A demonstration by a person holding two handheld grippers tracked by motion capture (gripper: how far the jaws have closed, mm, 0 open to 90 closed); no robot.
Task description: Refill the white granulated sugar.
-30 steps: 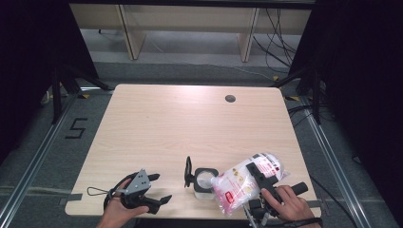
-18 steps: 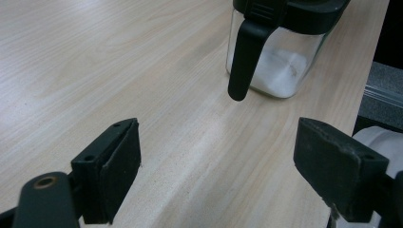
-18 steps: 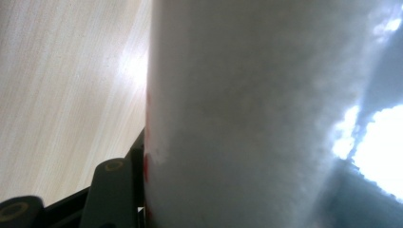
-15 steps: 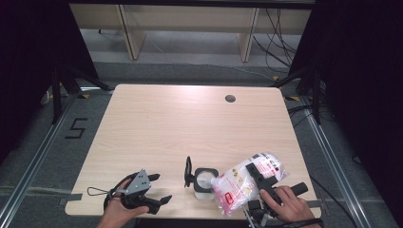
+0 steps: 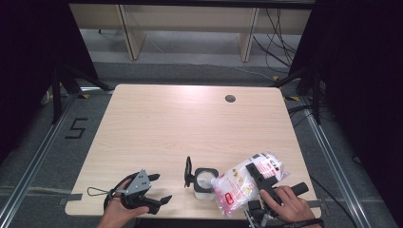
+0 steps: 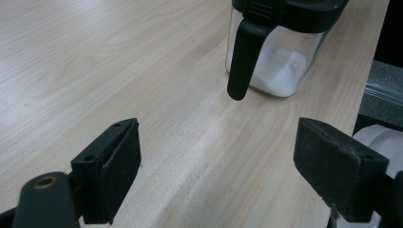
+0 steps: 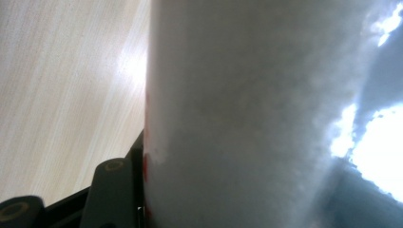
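At the table's near left, the left gripper rests with jaws spread wide. Its own view shows white powder inside the jar. Near right, the right gripper pinches a bag, whose blurred plastic hides one jaw up close.

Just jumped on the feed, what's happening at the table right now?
A person holds a claw in each hand at the near edge of the wooden table. The right claw is closed on a clear bag of white powder, its corner tilted over the open glass jar. The left claw sits open and empty beside the jar.
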